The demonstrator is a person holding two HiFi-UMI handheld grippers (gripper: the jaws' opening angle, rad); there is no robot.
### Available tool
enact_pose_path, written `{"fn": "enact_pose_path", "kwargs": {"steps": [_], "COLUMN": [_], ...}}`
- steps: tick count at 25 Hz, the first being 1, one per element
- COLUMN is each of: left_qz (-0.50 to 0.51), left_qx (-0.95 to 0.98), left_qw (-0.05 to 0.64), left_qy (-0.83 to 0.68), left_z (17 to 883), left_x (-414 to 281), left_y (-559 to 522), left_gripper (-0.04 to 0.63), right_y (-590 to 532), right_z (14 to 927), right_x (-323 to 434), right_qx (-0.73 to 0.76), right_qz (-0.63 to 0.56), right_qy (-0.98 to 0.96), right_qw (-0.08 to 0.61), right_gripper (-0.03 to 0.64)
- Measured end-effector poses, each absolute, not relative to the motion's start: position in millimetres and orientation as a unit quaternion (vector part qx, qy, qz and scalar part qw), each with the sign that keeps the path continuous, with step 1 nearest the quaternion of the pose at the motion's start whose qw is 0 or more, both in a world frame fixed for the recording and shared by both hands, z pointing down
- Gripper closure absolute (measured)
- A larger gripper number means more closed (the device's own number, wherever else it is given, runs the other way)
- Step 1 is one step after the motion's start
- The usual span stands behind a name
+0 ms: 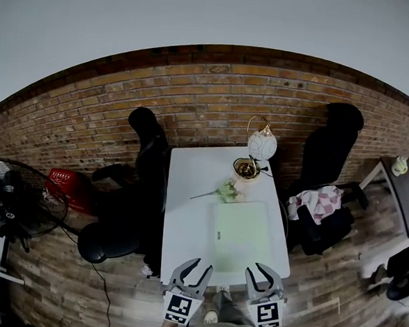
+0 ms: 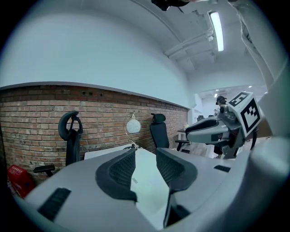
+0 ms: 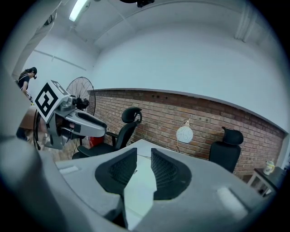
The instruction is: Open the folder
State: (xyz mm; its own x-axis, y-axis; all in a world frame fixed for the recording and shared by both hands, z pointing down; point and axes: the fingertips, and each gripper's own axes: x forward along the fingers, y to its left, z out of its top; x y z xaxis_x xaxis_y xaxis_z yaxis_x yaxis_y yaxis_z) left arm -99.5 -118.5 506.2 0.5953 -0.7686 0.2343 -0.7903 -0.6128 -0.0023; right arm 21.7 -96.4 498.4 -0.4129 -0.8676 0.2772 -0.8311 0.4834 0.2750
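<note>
Two grippers sit at the bottom of the head view, just past the near edge of the white table (image 1: 188,193). The left gripper (image 1: 196,266) has its jaws apart with nothing between them, and so does the right gripper (image 1: 263,270), though its gap looks a bit smaller. Both are empty and not touching anything yet. The folder (image 1: 241,237) is pale green and lies flat and shut on the table, on the right side, close in front of the grippers. Behind it are a little flower (image 1: 225,191), a bowl (image 1: 246,169) and a round white lamp (image 1: 262,144), all far enough back to be out of the way. To do this well, I think one gripper should press down softly on the folder so it does not slide. The other should slip one jaw under the top cover only, at the loose edge, pinch it, and lift it slowly over. Which edge is the loose one, I cannot tell from here. Grabbing both covers at once would lift the whole folder.
</note>
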Motion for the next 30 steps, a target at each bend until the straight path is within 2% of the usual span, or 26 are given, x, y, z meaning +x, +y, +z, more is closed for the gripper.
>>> {"fn": "enact_pose_path", "kwargs": {"steps": [30], "left_qz": [0.176], "left_qx": [0.871], "left_qw": [0.120], "left_qy": [-0.443], "left_z": [594], "left_x": [-83], "left_y": [-191], "left_gripper": [0.451], "right_y": [-175], "right_z": [584], "right_x": [27], "right_qx": [0.446], "right_qz": [0.023], "right_qy": [-0.857], "right_qw": [0.257], "right_gripper": [0.534]}}
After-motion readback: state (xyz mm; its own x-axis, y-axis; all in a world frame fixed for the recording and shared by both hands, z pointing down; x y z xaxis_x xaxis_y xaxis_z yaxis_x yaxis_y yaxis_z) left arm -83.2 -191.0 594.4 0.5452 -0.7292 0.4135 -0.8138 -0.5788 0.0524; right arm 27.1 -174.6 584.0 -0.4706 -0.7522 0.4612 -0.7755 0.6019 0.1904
